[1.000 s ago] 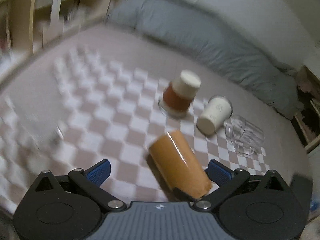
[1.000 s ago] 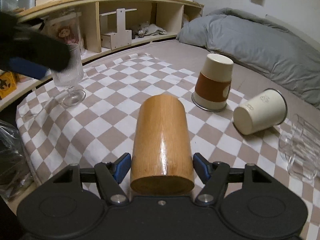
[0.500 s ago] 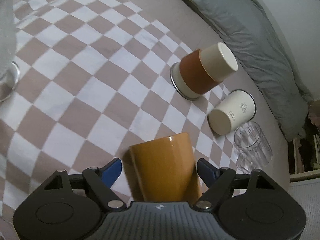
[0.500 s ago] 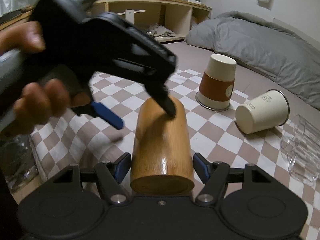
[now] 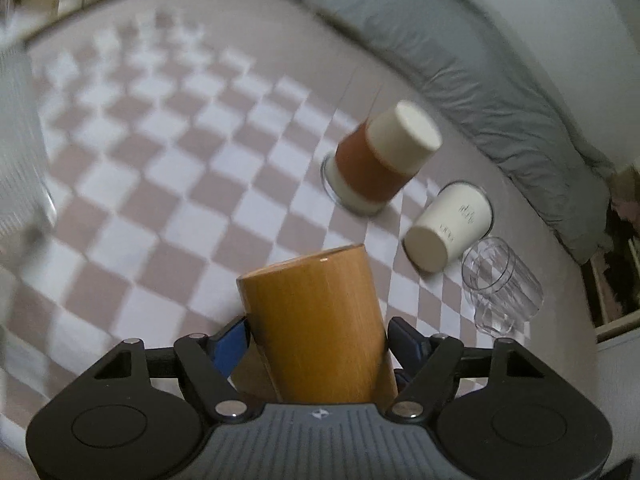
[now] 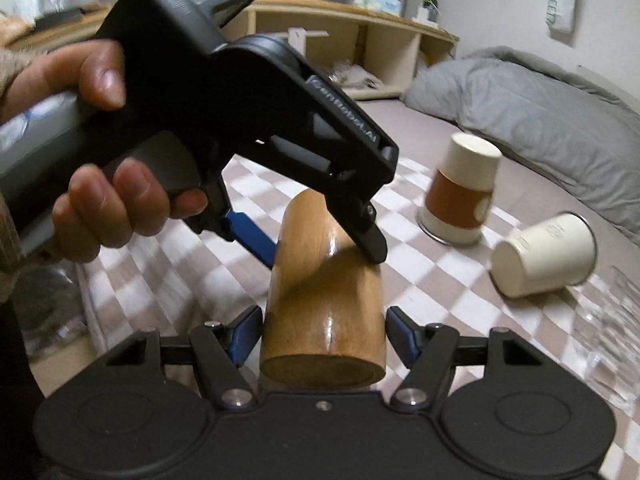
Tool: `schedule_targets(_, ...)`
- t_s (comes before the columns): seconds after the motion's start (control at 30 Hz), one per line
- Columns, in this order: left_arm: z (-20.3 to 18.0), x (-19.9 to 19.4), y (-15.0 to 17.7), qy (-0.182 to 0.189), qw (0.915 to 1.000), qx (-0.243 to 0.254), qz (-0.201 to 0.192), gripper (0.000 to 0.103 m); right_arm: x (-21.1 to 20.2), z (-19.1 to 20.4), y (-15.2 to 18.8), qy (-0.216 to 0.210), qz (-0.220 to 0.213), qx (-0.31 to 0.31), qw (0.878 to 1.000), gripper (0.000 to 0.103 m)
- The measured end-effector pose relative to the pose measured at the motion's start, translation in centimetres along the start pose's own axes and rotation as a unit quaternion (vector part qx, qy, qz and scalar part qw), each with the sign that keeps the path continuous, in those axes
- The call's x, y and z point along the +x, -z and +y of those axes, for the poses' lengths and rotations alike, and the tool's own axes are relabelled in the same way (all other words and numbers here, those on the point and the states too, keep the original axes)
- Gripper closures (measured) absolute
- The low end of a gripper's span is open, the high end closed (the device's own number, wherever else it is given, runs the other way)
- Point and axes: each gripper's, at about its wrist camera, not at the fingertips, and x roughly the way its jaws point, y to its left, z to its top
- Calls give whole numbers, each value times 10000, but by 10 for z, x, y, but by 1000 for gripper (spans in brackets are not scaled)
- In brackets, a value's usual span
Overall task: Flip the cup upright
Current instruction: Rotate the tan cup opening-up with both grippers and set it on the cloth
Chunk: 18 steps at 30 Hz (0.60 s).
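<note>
Both jaws clamp the wooden cup [image 6: 324,304], left gripper [image 5: 318,334] above right gripper [image 6: 324,334], checkered cloth [image 5: 168,184] leftward bare

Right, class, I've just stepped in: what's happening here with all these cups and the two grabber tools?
A person holds a wooden cup between two handheld grippers. The right gripper clamps its closed base end; the left gripper closes on it from above. On the checkered cloth, a brown-sleeved paper cup sits upside down, while a white cup and clear glass lie sideways.
</note>
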Motion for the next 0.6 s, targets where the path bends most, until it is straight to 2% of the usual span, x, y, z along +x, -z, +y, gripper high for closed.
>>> schedule_targets(0.13,-2,-25,1,-177,9973,519,-490,31,6,7,-11,-158,-124,-33,9998,35)
schedule_targets(0.3,-4,-47,7,-378,9880,1156,-955,36,21,17,-24,-239,-149,-3,9996,36)
schedule_targets(0.43,-2,-59,14,-444,9808,1509,-1153,37,36,25,-28,-302,-221,72,9993,36)
schedule_targets(0.6,0,-64,21,-756,9693,1938,-1310,37,57,41,-28,-245,-532,-67,9983,37)
